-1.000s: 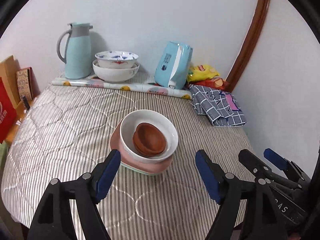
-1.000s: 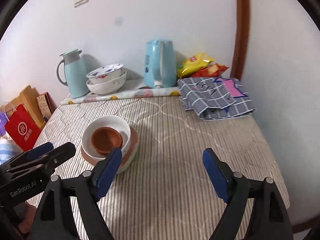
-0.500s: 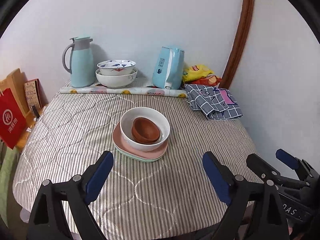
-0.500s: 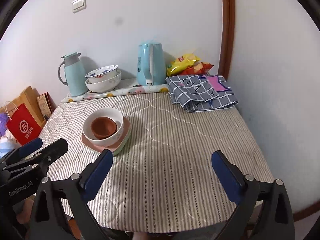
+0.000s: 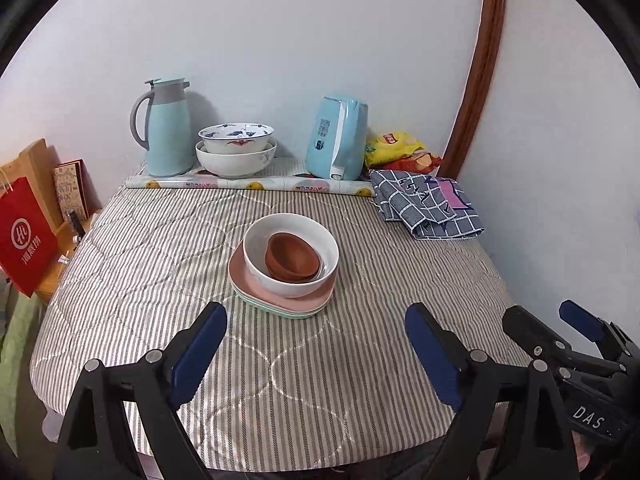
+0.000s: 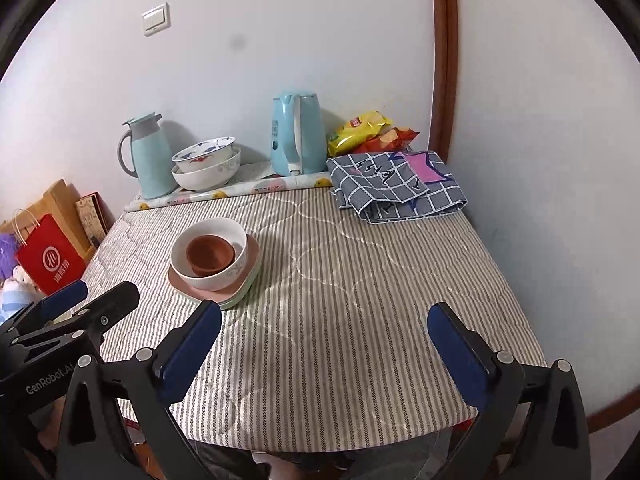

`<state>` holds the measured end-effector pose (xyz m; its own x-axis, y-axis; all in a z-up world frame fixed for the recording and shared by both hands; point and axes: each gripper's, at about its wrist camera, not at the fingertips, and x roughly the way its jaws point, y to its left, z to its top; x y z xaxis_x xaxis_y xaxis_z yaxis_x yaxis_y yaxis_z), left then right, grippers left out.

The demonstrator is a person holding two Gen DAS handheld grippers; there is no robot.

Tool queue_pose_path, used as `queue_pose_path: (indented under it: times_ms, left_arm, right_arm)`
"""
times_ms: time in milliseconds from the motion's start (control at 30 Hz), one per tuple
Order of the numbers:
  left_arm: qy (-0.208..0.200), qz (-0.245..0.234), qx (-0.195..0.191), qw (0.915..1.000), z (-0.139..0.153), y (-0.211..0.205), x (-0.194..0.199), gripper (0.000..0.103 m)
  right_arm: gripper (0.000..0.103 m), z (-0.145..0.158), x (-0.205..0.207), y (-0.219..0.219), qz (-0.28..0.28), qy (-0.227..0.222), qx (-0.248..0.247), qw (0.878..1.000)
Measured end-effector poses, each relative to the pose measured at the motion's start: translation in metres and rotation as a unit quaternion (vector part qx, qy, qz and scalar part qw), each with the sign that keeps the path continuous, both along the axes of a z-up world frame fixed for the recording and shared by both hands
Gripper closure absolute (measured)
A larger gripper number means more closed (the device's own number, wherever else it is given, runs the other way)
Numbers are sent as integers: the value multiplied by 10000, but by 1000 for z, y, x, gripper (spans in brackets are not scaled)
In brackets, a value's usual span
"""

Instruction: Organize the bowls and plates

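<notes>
On the striped quilted bench point(image 5: 152, 280) the task's dishes stand in one stack near the middle, a little toward the left edge: a brown bowl point(image 5: 292, 258) sits tilted inside a white bowl point(image 5: 288, 284), which rests on a pink plate point(image 5: 244, 280) lying over a pale green plate point(image 5: 280, 312).

The left hand-held gripper point(image 5: 316, 336) hangs over the near edge, just in front of the stack, and touches nothing. Its jaws stand wide apart, having just been opening, with only bare cloth between them. The right hand-held gripper point(image 6: 324, 332) hangs over the near edge further right, well apart from the stack. Its jaws have also just been opening and stand wide with nothing between them.

Along the far edge stand a jug point(image 5: 166, 136), two more nested bowls point(image 5: 236, 148) and a kettle point(image 5: 336, 140). A folded checked cloth point(image 5: 428, 208) lies at the far right corner.
</notes>
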<state>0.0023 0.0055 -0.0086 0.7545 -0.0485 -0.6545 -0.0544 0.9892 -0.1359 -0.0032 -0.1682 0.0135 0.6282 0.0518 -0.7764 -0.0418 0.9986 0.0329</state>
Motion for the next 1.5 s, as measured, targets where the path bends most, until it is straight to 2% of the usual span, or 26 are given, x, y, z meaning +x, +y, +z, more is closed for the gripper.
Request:
queue_pose_path:
  times_ms: [1500]
  left_arm:
    - [12, -13, -23, 10000, 3, 4, -3, 12]
  right_arm:
    - [1, 0, -7, 7, 79, -30, -113, 9999]
